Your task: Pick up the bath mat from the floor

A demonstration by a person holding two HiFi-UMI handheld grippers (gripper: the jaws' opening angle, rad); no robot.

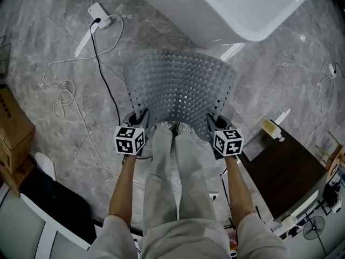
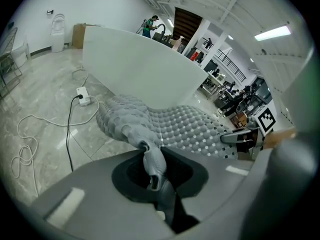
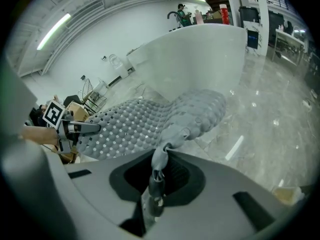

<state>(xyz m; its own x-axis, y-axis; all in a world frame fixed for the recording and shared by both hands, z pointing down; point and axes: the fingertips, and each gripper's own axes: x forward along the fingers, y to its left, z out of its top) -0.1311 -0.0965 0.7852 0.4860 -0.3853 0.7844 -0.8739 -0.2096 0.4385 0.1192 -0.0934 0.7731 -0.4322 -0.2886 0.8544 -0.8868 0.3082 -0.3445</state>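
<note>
A grey bubbled bath mat point(image 1: 180, 88) with rows of small holes hangs between the two grippers, raised off the marble floor and sagging in the middle. The left gripper point(image 1: 138, 118) is shut on the mat's near left corner, and the pinched mat point(image 2: 152, 160) bunches between its jaws in the left gripper view. My right gripper point(image 1: 214, 124) is shut on the near right corner; the right gripper view has the mat point(image 3: 159, 160) squeezed into a thin fold there. Each gripper shows in the other's view, the right gripper point(image 2: 240, 136) and the left gripper point(image 3: 75, 129).
A white bathtub point(image 1: 226, 7) stands just beyond the mat. A power strip point(image 1: 99, 14) with black and white cables point(image 1: 64, 93) lies on the floor at left. Cardboard boxes point(image 1: 13, 134) sit far left, a dark brown cabinet point(image 1: 283, 169) at right. The person's legs point(image 1: 172, 171) stand between the grippers.
</note>
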